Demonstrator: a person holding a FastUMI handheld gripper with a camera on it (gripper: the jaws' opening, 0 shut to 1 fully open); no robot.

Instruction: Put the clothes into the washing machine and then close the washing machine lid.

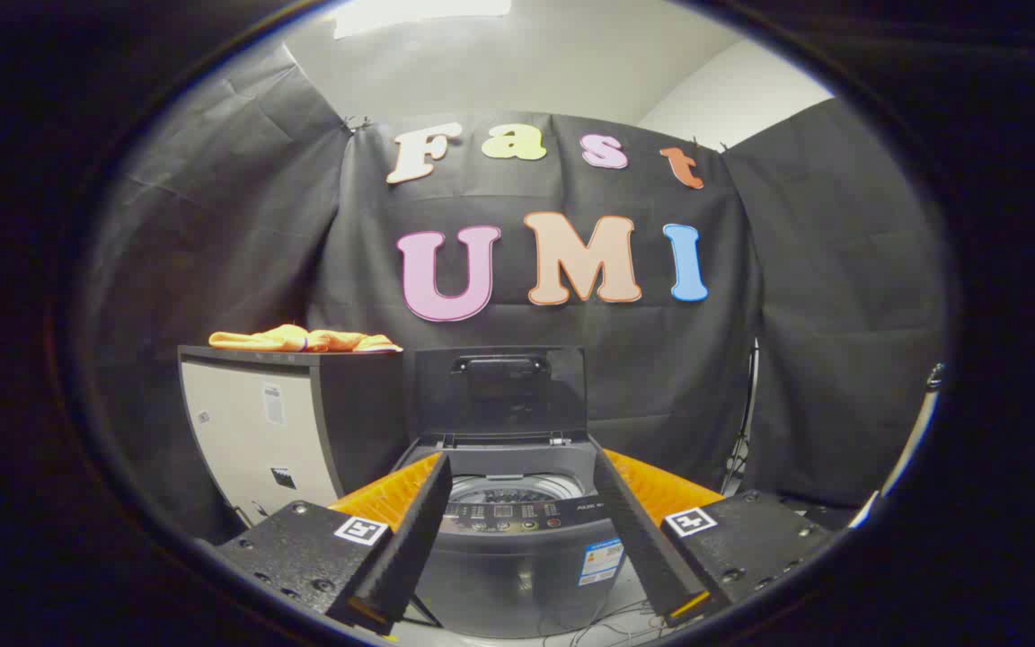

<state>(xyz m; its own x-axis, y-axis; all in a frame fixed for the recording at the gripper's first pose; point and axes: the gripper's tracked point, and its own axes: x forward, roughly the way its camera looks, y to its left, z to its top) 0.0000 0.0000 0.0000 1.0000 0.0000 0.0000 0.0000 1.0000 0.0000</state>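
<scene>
A grey top-loading washing machine (517, 548) stands just ahead, seen between my two fingers. Its lid (501, 391) is raised upright at the back, and the round drum opening (513, 490) shows below it. An orange garment (302, 341) lies crumpled on top of the cabinet (288, 422) to the left of the machine. My gripper (517, 530) is open, fingers spread wide with nothing between them, some way short of the machine and lower than the garment.
The grey cabinet stands flush against the machine's left side. Black cloth walls close in behind and on both sides. Cables (612, 620) lie on the floor at the machine's front. A light stand (742, 440) leans at the right by the cloth.
</scene>
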